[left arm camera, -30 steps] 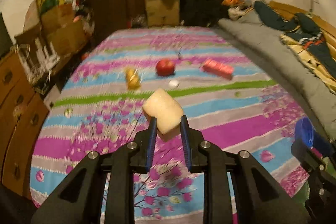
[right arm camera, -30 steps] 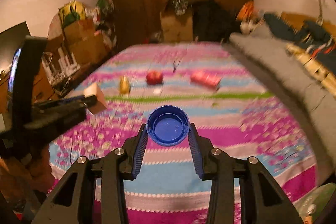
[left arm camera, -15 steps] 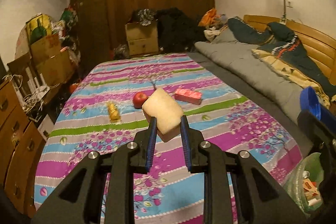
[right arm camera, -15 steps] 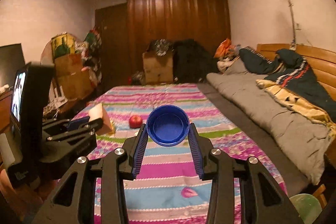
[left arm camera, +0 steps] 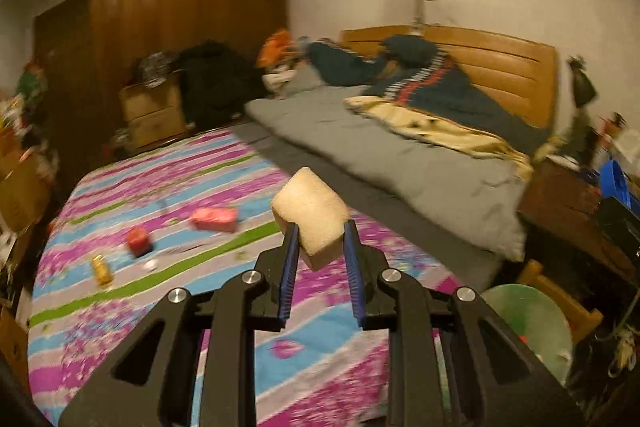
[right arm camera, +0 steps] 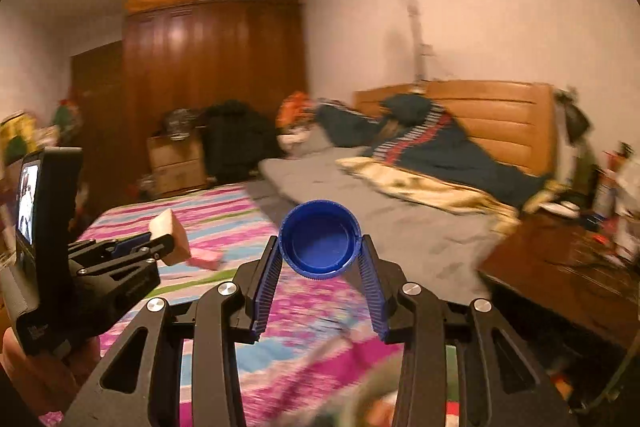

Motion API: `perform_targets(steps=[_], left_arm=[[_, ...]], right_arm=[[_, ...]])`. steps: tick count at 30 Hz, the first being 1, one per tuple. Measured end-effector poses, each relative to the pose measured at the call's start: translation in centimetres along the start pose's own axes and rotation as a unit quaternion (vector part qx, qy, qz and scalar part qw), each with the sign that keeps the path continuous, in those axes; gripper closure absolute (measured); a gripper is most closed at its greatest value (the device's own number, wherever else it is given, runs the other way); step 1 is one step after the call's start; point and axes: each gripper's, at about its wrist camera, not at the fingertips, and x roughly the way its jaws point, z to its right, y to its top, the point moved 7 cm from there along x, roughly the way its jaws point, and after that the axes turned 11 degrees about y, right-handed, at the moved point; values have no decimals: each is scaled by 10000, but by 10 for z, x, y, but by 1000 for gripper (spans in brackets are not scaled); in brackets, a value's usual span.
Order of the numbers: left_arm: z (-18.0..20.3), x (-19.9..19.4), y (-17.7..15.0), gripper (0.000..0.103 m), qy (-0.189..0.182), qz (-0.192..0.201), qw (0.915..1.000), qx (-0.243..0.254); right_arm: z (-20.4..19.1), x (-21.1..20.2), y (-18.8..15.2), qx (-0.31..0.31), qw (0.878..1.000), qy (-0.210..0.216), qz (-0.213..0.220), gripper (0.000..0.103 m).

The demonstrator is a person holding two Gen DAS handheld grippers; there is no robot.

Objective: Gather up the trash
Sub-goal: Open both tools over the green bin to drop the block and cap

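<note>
Two handheld claws hover above a bed (left arm camera: 120,307) with a striped, flowered cover. The left claw (left arm camera: 319,247) is clamped on a pale sponge (left arm camera: 310,215); the right claw (right arm camera: 320,259) pinches a blue cap (right arm camera: 320,245), its hollow side facing the camera. A green bin (left arm camera: 532,323) sits on the floor past the bed's corner, low and to the right of the left claw, so the right claw is likely nearer. More litter lies on the cover: a red box (left arm camera: 215,219), an apple (left arm camera: 138,241), a yellow wrapper (left arm camera: 102,269).

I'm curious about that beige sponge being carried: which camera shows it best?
The left wrist view: the sponge sits centre frame, clamped in the left tool, its top and sides visible. The right wrist view shows it small, at the left edge, partly hidden by that tool.
</note>
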Motion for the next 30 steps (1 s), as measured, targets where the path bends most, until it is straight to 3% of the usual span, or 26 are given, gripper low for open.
perform_targets(steps=[4,9,22,25,30], left_arm=[[63,-3,1,82,-516,63,9978,408],[123,-1,-5,82,-840,72,9927,866],[202,-4,-34,82,-1312,34,9756,1759],[213,1,-45,82,-1626,-176,9685,1878],[227,11,-73,82,-2577,-757,9388,2155]], right_arm=[[73,-29,-12,380,9975,-600,-63,62],[127,-50,-32,640,9919,-1080,-196,62],[178,-48,-78,995,9835,-1347,-687,62],[185,-47,-92,1152,9811,-1320,-822,62],[187,-38,-112,1222,9774,-1299,-1132,62]])
